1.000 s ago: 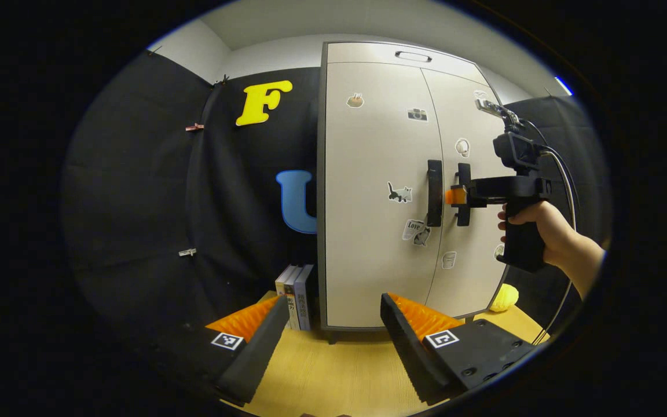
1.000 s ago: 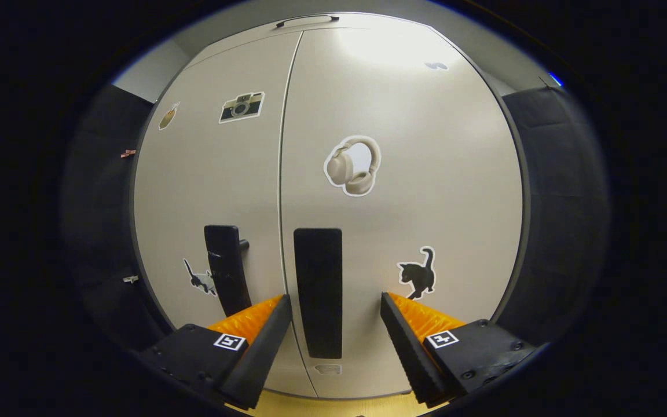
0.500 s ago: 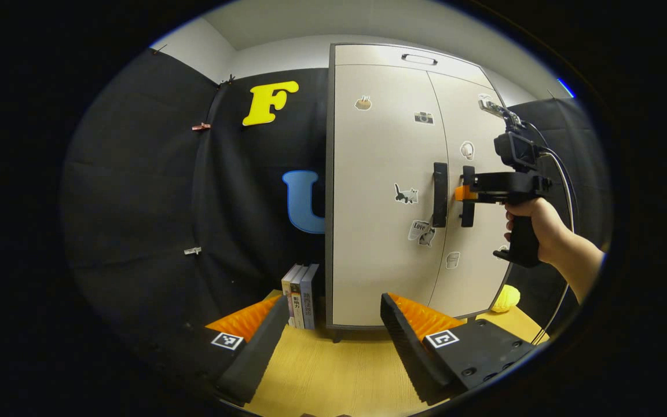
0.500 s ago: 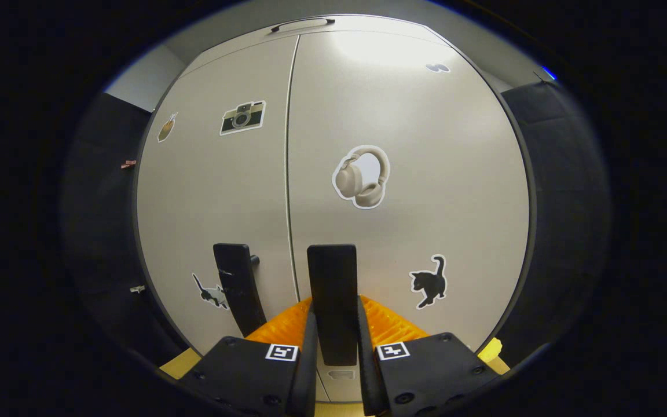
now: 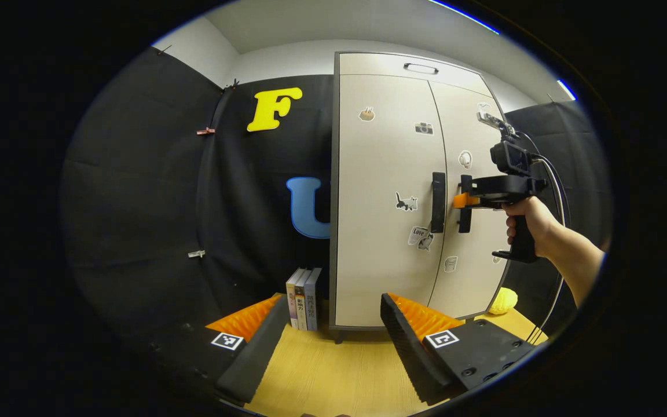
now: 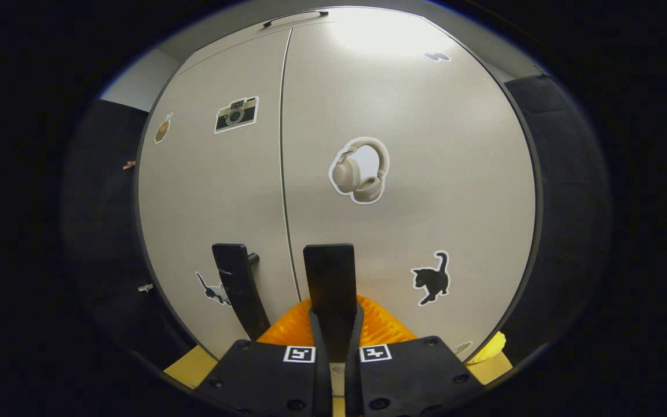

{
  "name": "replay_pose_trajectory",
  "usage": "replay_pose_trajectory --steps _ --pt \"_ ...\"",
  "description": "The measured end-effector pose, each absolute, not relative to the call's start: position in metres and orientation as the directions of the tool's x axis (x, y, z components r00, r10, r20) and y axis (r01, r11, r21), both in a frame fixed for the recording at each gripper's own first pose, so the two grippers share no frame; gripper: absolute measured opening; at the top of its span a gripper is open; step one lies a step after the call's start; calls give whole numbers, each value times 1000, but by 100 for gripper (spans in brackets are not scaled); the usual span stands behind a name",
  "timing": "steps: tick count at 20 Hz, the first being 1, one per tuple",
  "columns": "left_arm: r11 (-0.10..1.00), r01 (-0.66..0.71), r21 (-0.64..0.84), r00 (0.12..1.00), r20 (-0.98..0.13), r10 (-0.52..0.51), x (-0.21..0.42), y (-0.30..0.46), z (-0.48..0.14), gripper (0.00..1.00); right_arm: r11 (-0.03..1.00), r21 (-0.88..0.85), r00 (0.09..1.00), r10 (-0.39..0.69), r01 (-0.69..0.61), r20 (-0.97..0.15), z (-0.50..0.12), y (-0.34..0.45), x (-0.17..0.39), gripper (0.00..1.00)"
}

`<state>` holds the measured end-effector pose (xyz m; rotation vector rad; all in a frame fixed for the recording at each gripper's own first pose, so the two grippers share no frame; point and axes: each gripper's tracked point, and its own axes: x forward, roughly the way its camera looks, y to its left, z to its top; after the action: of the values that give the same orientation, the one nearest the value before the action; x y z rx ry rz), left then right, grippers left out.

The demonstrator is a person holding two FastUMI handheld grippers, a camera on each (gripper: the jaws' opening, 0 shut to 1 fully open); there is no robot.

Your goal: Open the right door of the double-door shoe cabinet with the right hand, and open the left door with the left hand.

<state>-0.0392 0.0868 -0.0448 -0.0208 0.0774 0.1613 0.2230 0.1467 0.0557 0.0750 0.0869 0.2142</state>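
The right tool (image 6: 333, 324) is clamping the right door's handle (image 6: 329, 278) on the shoe cabinet (image 5: 391, 174), while the left tool (image 5: 333, 341) is hanging released over the tabletop (image 5: 333, 370), books (image 5: 303, 298) standing beside the cabinet.

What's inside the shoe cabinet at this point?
Nothing inside can be seen: both doors are shut. The right gripper is clamped on the right handle; the left handle is untouched, and the left gripper is open, well back from the cabinet.

left claw (image 5: 333, 341): square tag markers, screws | right claw (image 5: 462, 200): pistol grip, cables
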Motion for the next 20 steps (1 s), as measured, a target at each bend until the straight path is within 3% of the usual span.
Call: replay_pose_trajectory --steps 6,13,20 --pt "988 -155 15 986 -56 156 -54 98 -39 98 978 91 977 196 -189 -78 55 139 200 13" --pt "997 -80 -8 993 -84 79 -55 85 -38 98 982 61 980 181 -177 -85 60 122 176 13" --pt "992 -127 1 985 -114 127 -76 38 -39 99 972 80 969 228 -221 -94 59 100 149 13"
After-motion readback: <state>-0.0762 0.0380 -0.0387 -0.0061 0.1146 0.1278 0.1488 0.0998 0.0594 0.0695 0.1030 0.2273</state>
